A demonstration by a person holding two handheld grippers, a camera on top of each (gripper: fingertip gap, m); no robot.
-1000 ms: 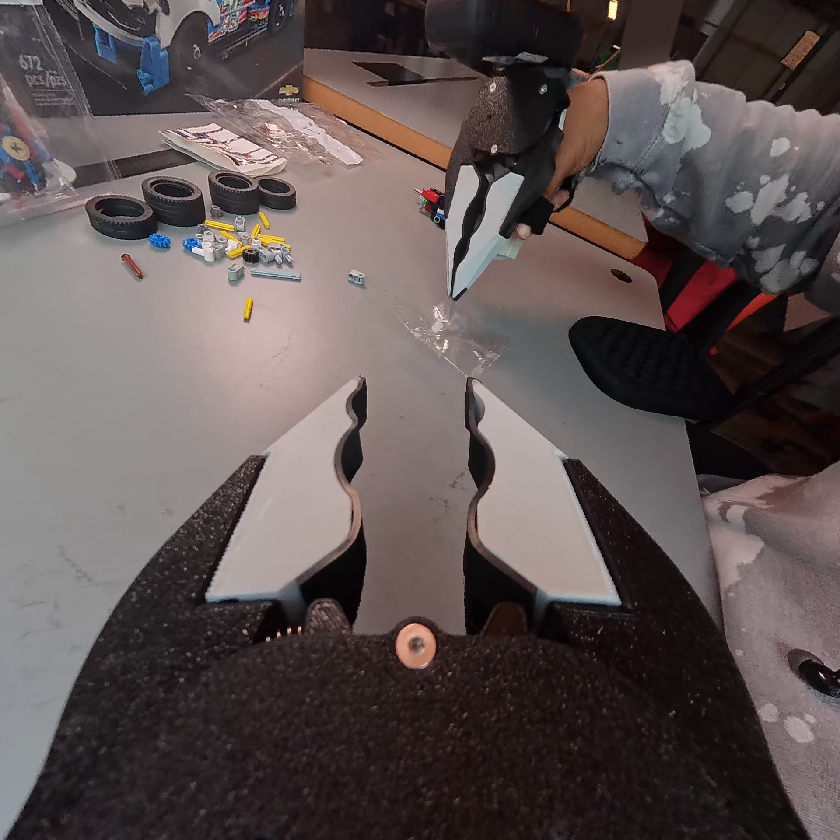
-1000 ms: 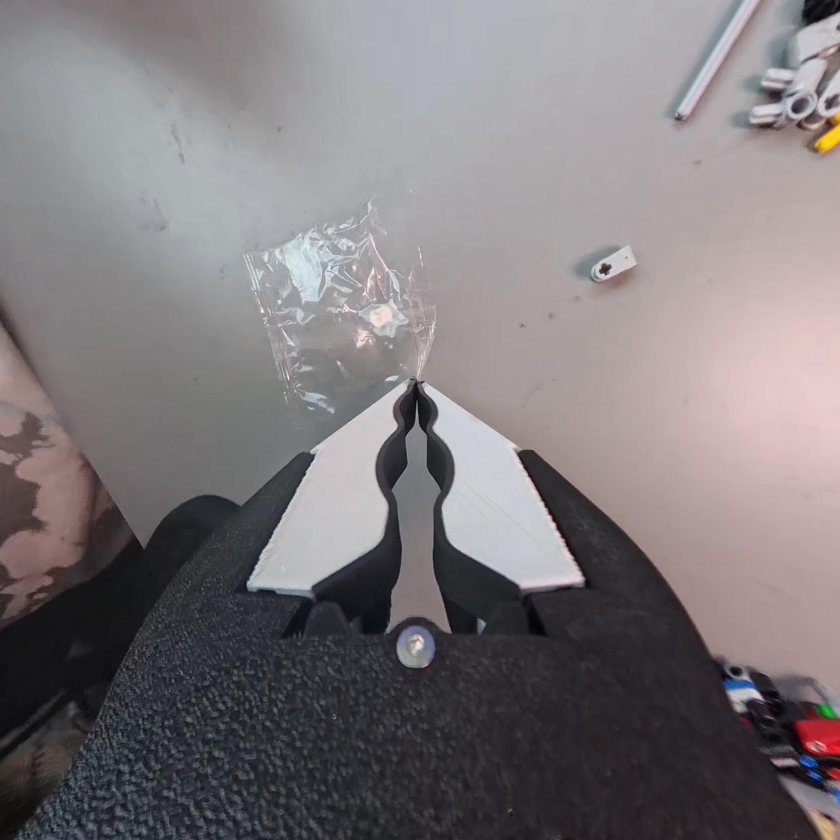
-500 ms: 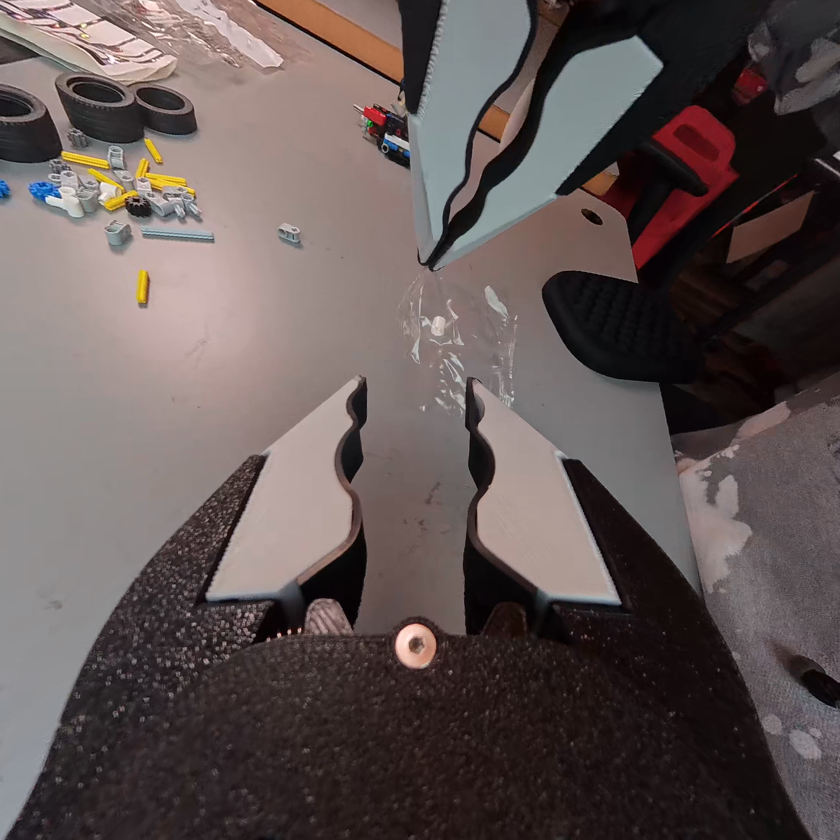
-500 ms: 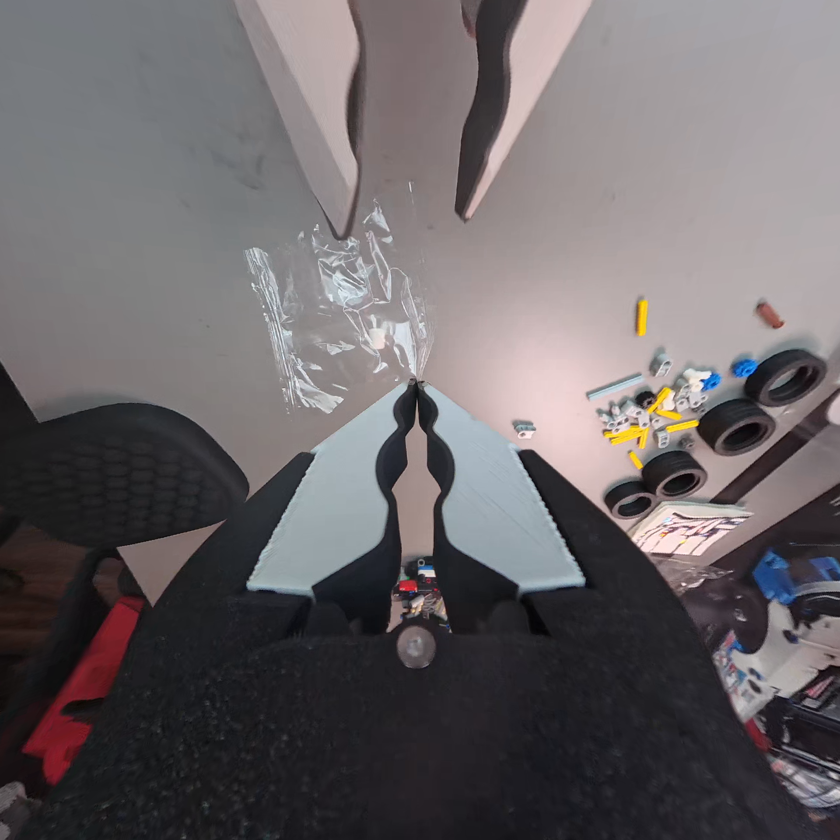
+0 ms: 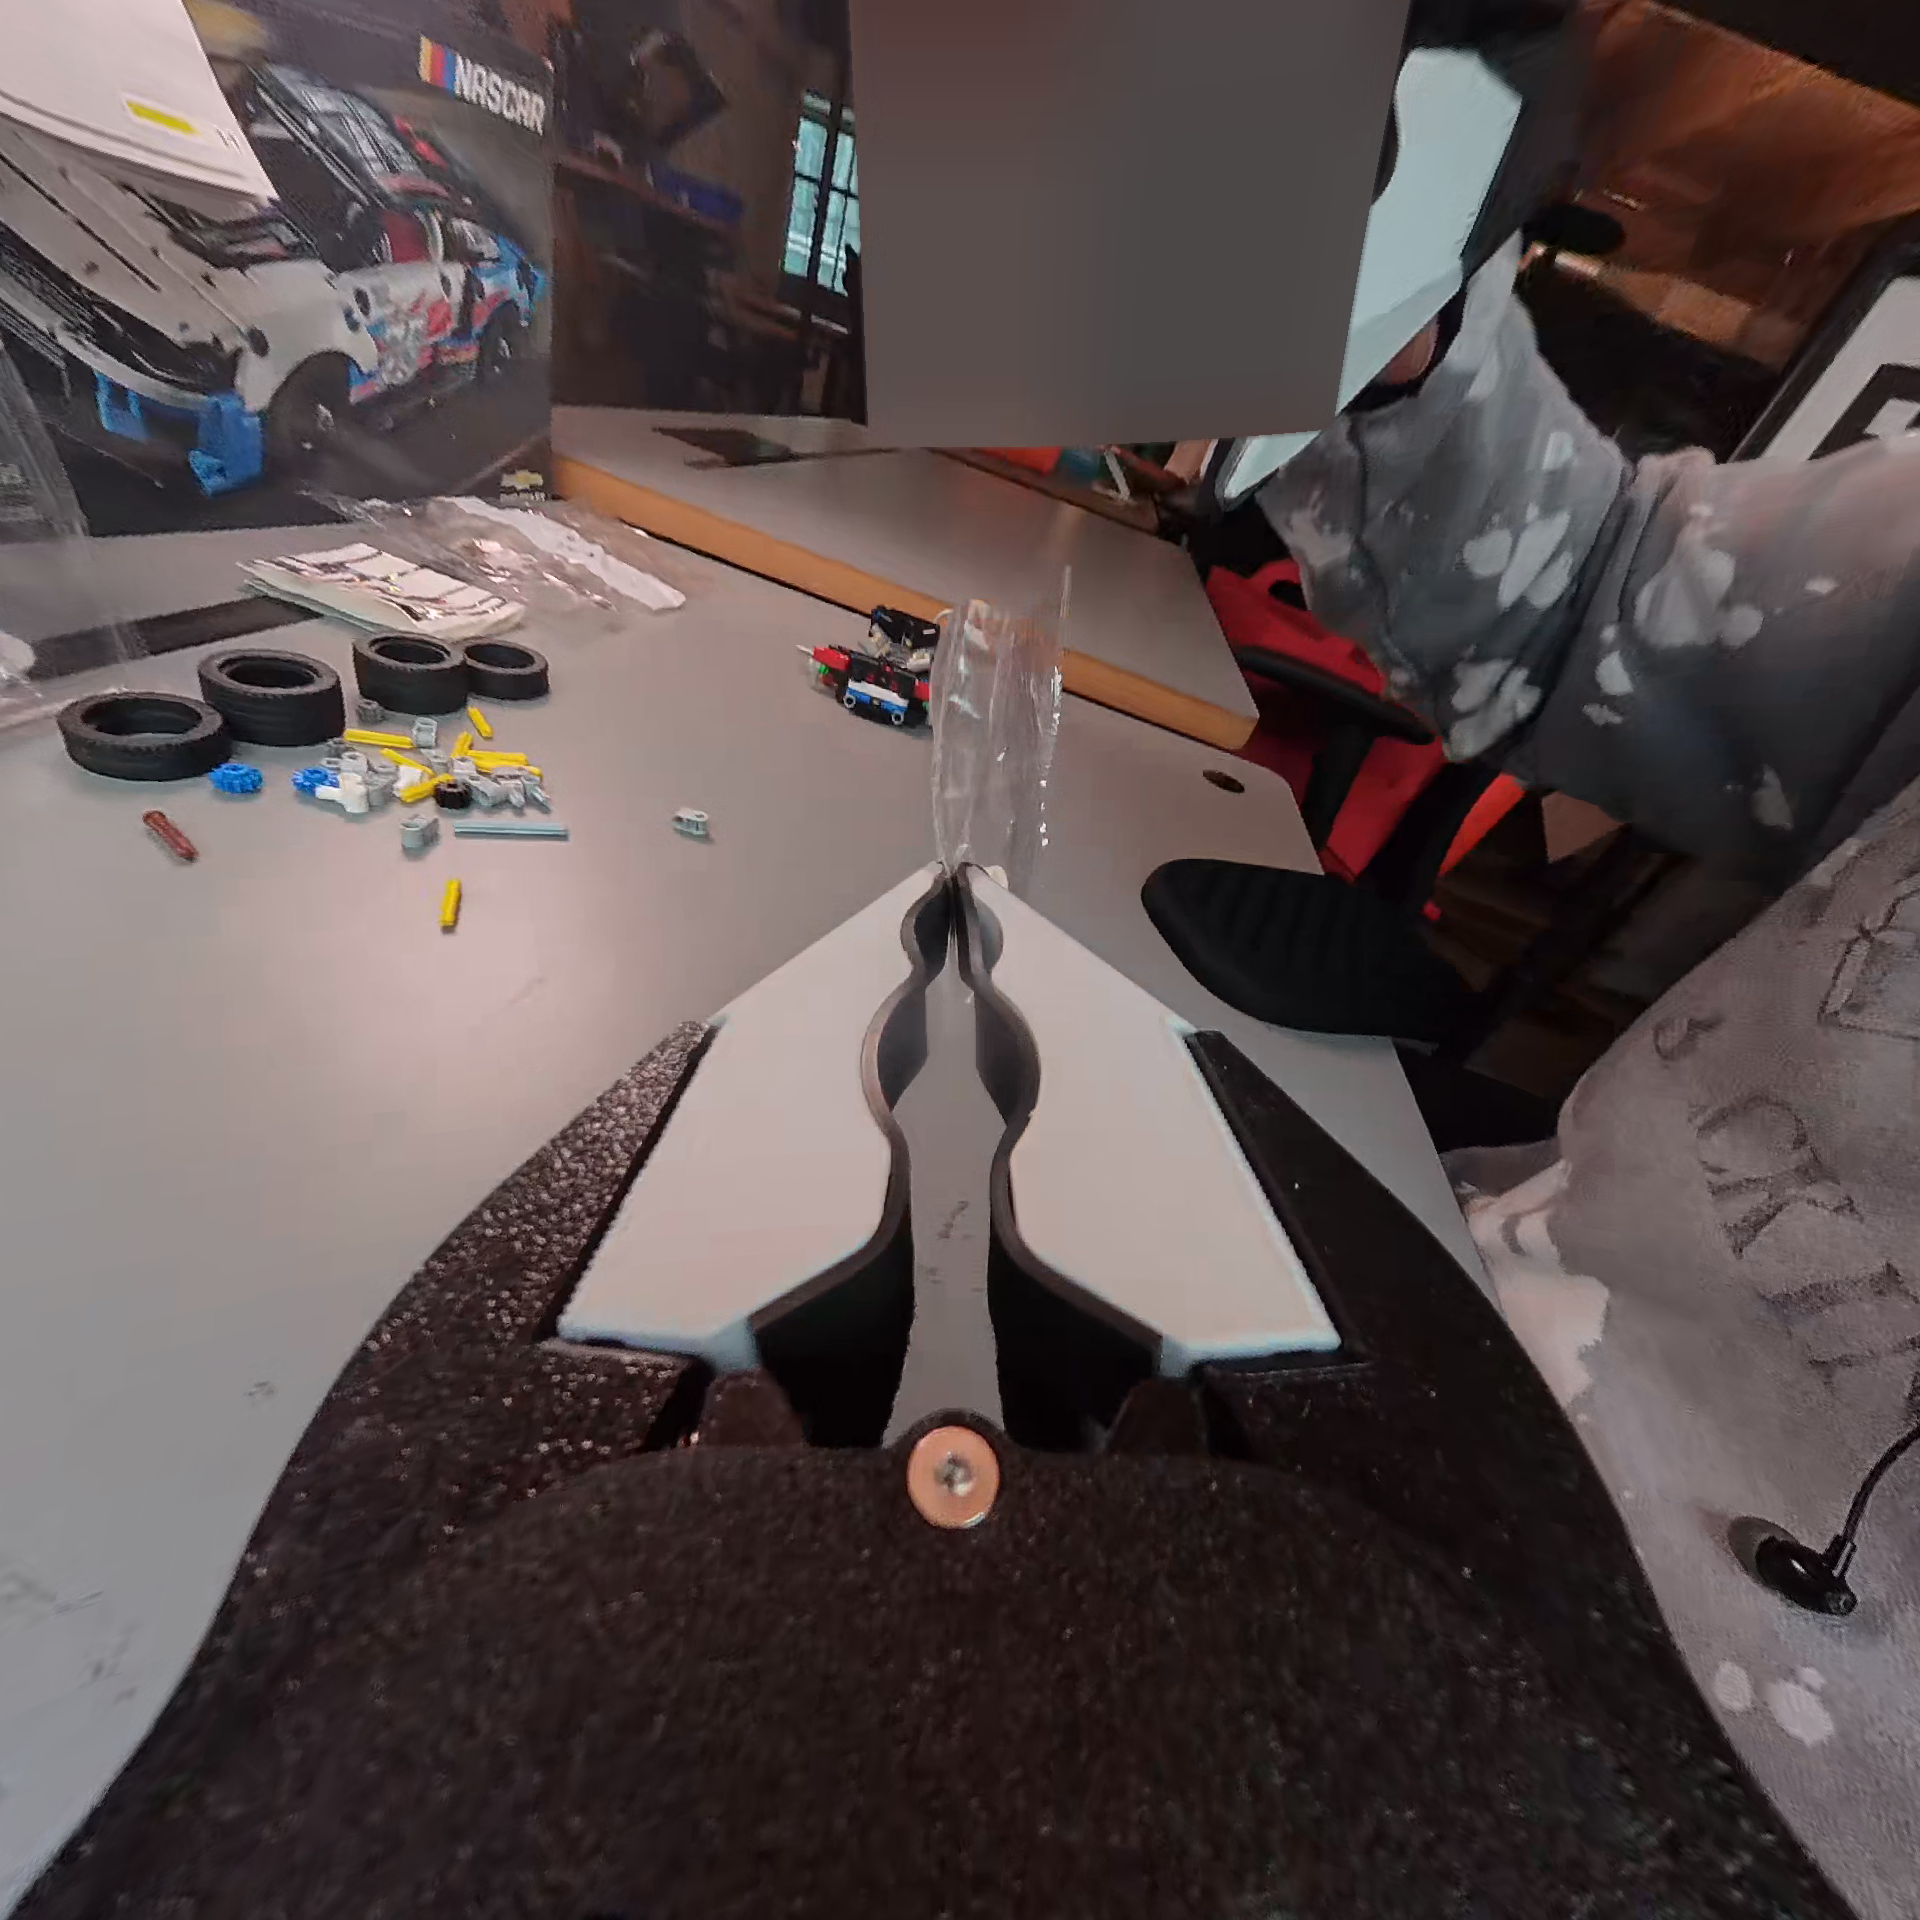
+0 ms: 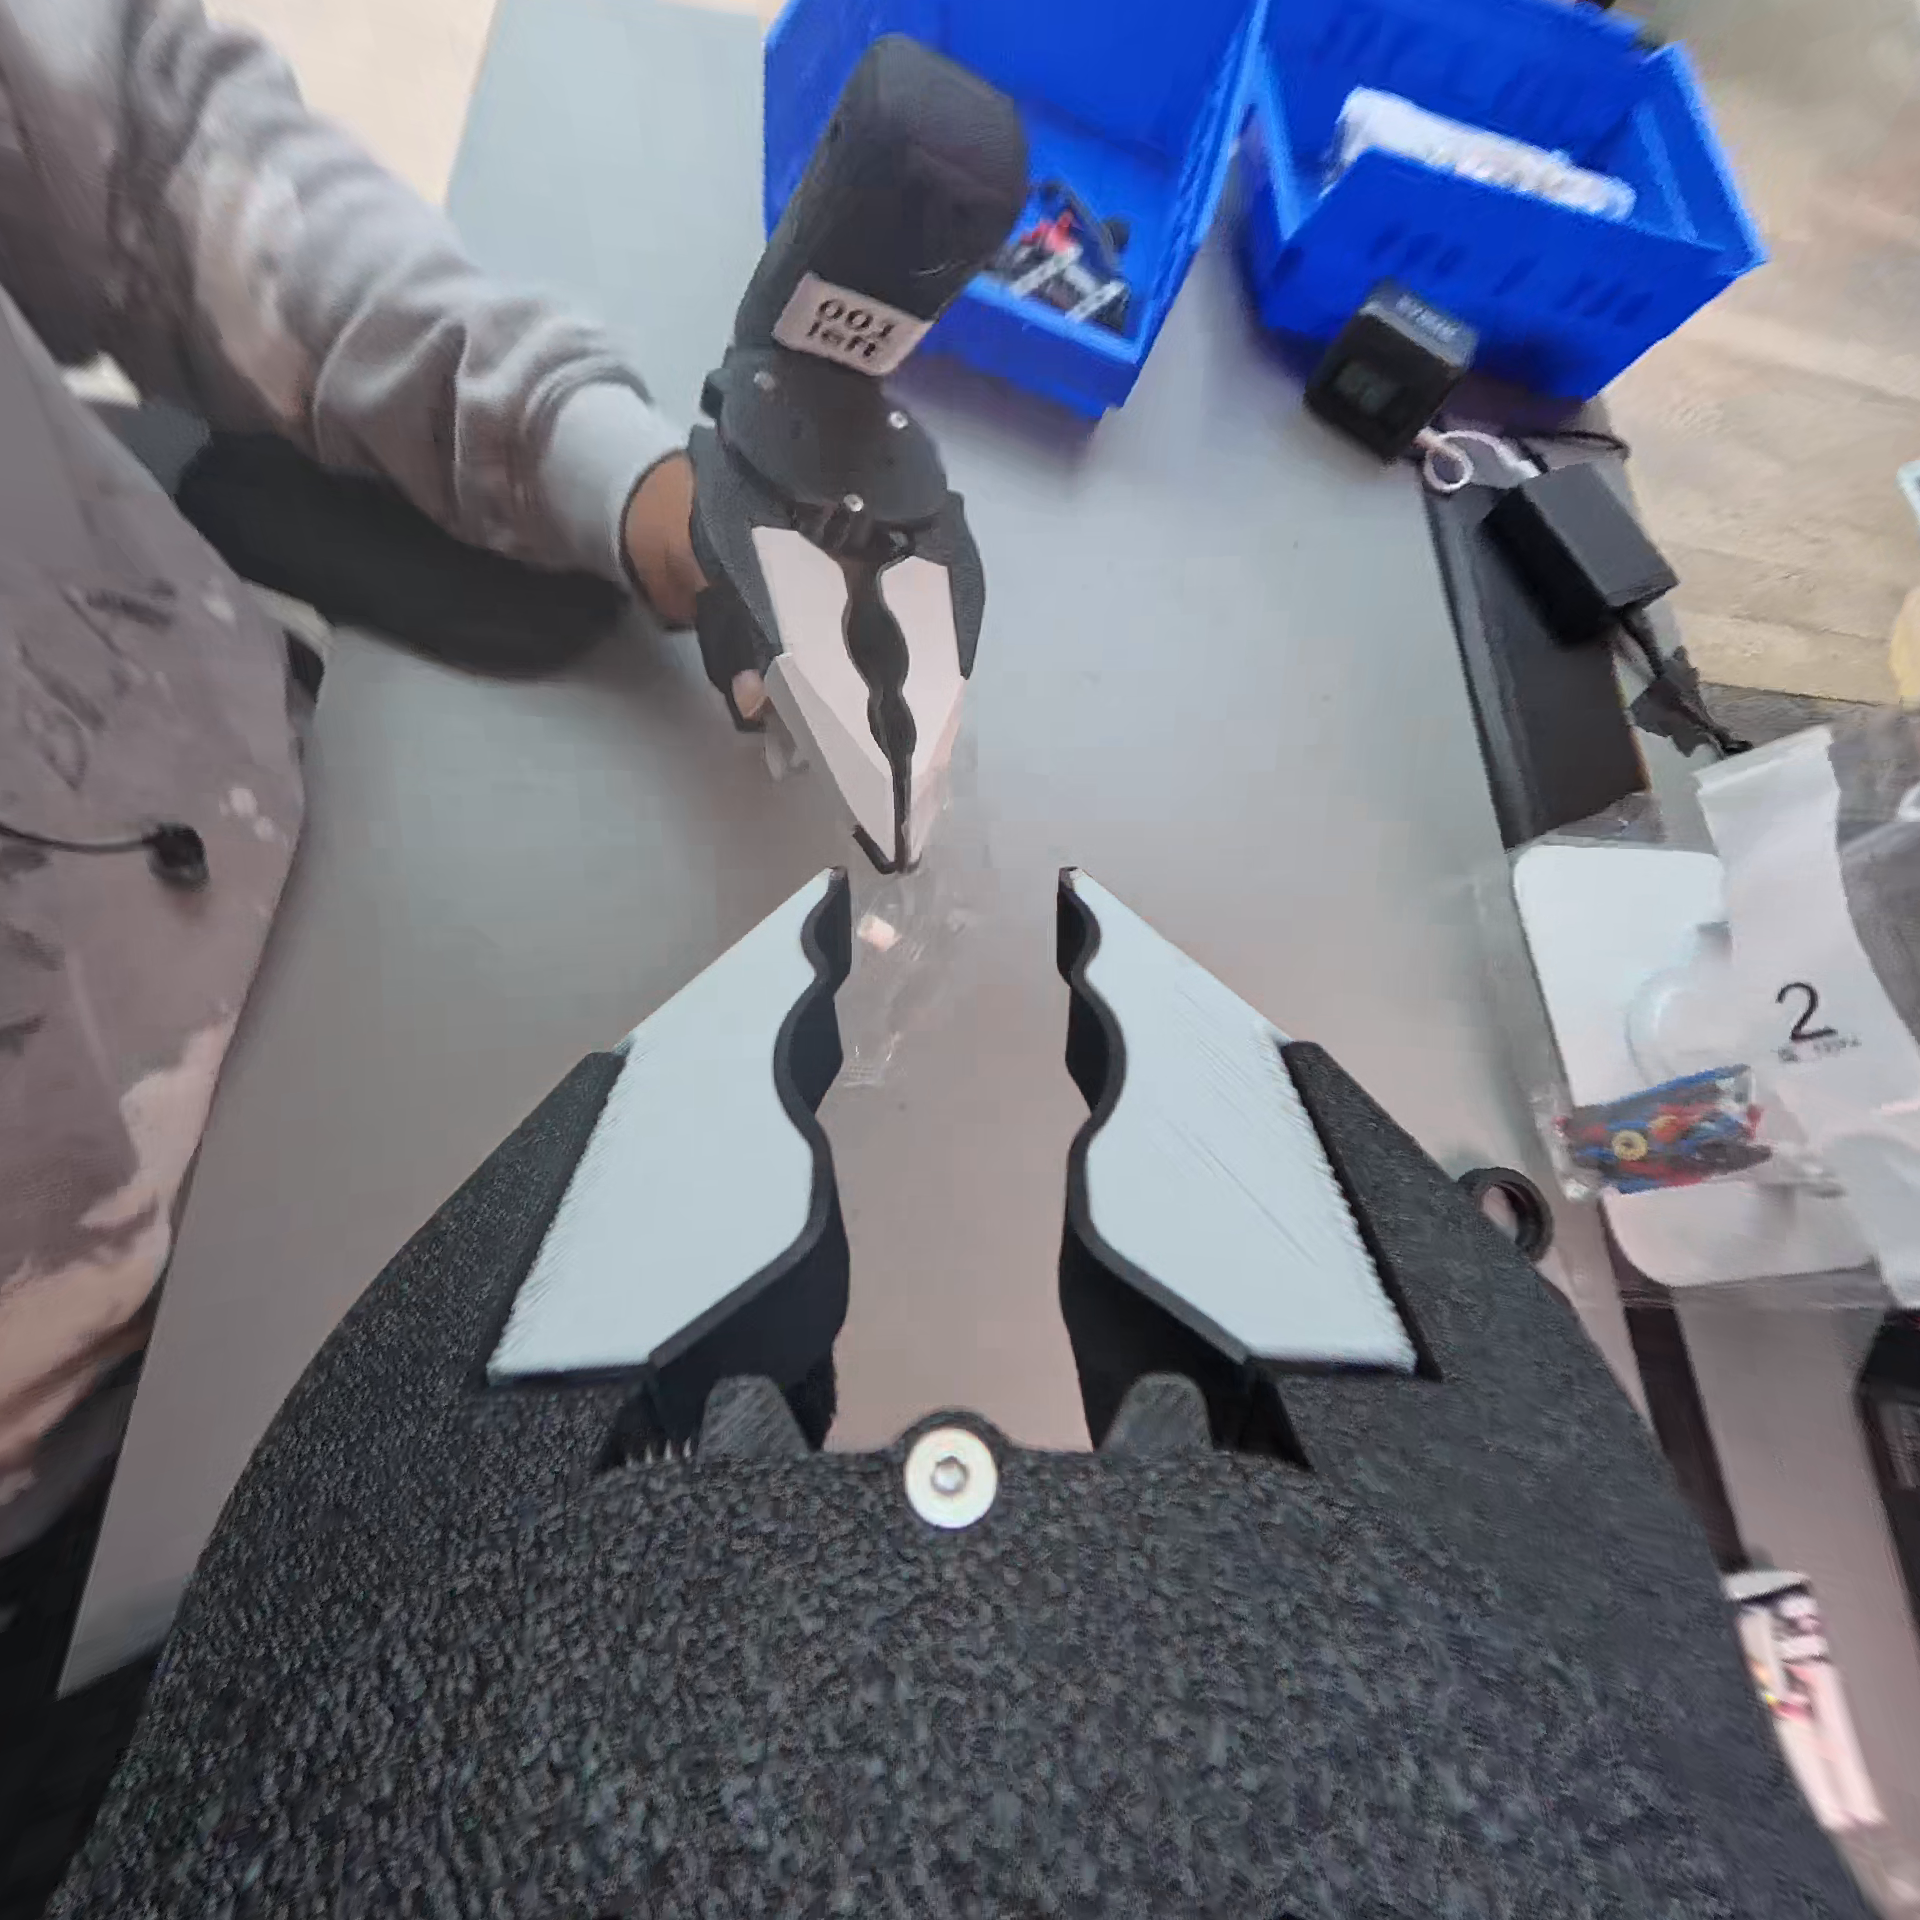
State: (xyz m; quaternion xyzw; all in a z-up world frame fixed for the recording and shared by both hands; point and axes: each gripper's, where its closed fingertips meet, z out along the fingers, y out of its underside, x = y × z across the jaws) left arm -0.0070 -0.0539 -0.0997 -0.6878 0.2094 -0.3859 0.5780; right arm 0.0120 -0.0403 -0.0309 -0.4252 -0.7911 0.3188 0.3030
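My left gripper [image 5: 954, 873] is shut on the lower edge of a clear plastic bag [image 5: 997, 707], which stands up from its tips above the grey table [image 5: 260, 1091]. A small pale piece sits in the bag near the tips. In the right wrist view, my right gripper [image 6: 951, 883] is open and empty. The bag [image 6: 883, 997] hangs between its fingers, close to the left one. The left gripper [image 6: 902, 857] faces it, tips almost touching. In the left wrist view, the right gripper is mostly hidden at the top.
Black tyres [image 5: 270, 691], loose small parts [image 5: 436, 774] and a small built piece [image 5: 883, 681] lie at the far left, with a printed box [image 5: 291, 260] behind. Two blue bins [image 6: 1039, 208], a black device [image 6: 1387, 369] and a numbered parts bag [image 6: 1704, 1039] lie to the right. One gripper's finger ends stand about 8 cm off the other's.
My left gripper has closed on the bag. My right gripper has opened and let go of it. The bag has risen off the table.
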